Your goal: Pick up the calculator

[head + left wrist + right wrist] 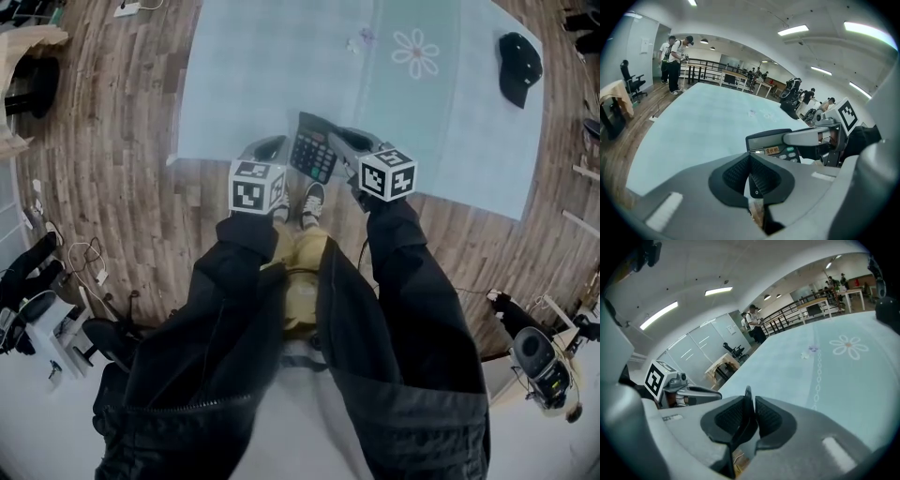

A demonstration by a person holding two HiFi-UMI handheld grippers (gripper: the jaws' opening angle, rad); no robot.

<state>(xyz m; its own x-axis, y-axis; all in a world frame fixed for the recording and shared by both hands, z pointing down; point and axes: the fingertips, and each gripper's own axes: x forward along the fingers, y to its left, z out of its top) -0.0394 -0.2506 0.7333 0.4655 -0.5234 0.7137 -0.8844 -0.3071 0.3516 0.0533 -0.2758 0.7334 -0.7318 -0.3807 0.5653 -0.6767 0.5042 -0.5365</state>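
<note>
The black calculator [314,150] hangs over the near edge of the pale blue tablecloth [281,66], tilted, with a gripper at each side. My right gripper [342,148] is shut on its right edge; in the right gripper view the calculator [748,399] shows edge-on as a thin dark blade pinched between the pads. My left gripper [281,150] holds the left edge. In the left gripper view the display end of the calculator [771,140] rises beyond the jaws, and a strip with a "0" key sits between the pads [761,180]. The right gripper's fingers [806,136] lie across its far side.
A black cap [518,64] lies at the table's far right, near a printed flower [416,52]. Wooden floor [122,169] surrounds the table. My shoes [312,202] stand at its near edge. People stand at the far end of the room [672,56].
</note>
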